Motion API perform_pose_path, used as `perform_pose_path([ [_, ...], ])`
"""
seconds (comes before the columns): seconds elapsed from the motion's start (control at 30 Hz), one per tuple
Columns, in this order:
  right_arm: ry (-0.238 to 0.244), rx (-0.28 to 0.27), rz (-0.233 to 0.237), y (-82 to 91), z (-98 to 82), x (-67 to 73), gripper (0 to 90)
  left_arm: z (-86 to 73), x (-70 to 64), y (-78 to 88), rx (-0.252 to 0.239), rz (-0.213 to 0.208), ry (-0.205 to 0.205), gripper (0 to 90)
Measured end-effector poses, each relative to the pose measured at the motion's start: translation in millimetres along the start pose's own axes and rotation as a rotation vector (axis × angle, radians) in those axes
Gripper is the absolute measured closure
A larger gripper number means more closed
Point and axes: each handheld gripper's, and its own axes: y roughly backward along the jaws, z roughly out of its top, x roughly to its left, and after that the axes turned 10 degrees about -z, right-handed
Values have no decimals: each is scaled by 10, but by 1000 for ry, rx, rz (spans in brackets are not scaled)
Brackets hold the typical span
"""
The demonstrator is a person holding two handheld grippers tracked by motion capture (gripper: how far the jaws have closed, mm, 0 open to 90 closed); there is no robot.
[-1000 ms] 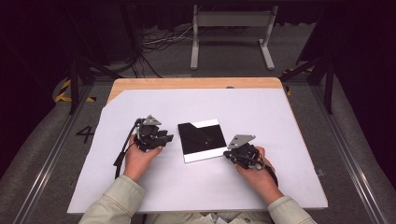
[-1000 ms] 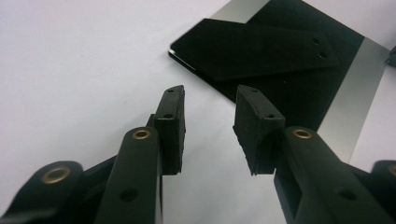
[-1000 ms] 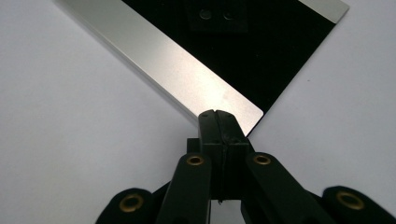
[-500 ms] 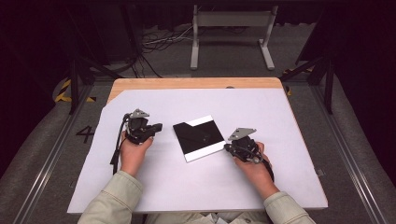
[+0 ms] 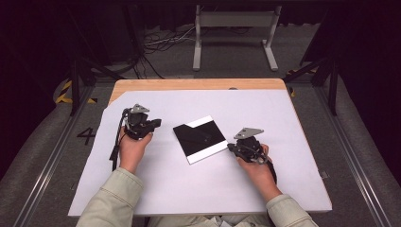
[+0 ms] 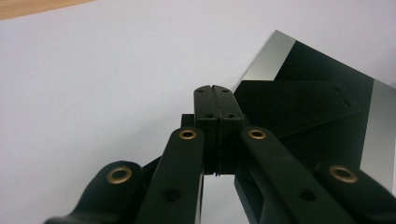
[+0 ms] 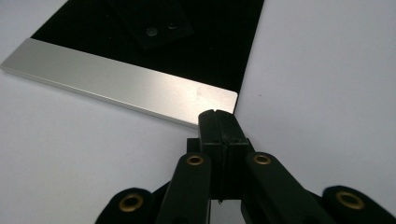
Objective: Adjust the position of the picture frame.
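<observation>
A flat black plate (image 5: pixel 201 138) with silver strips along two edges lies on the white sheet (image 5: pixel 189 189) at the middle of the table. My left gripper (image 5: pixel 157 123) is off its left side, pointing at it across a gap of bare sheet, jaws shut and empty. In the left gripper view the shut tips (image 6: pixel 212 88) are short of the plate (image 6: pixel 317 107). My right gripper (image 5: pixel 231 147) is at the plate's right corner, jaws shut and empty. In the right gripper view its tips (image 7: pixel 215 113) are at the corner of the silver strip (image 7: pixel 121 81); whether they touch I cannot tell.
The white sheet covers most of the wooden table, whose bare far edge (image 5: pixel 198 84) shows. A metal stand (image 5: pixel 234 33) and cables lie on the floor beyond. Rails run along both sides of the table.
My left gripper has drawn back from the plate, toward the far left, and its jaws have closed with nothing in them. The right gripper has kept its place at the plate's corner.
</observation>
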Motion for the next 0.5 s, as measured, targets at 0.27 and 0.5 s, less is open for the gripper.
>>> perform_pose_path([
  [0.27,-33,-23,3,267,-12,-152,900,11,70,-218,46,-107,42,900],
  [0.5,-54,-49,0,475,-92,-261,900,16,104,-390,50,-155,66,900],
])
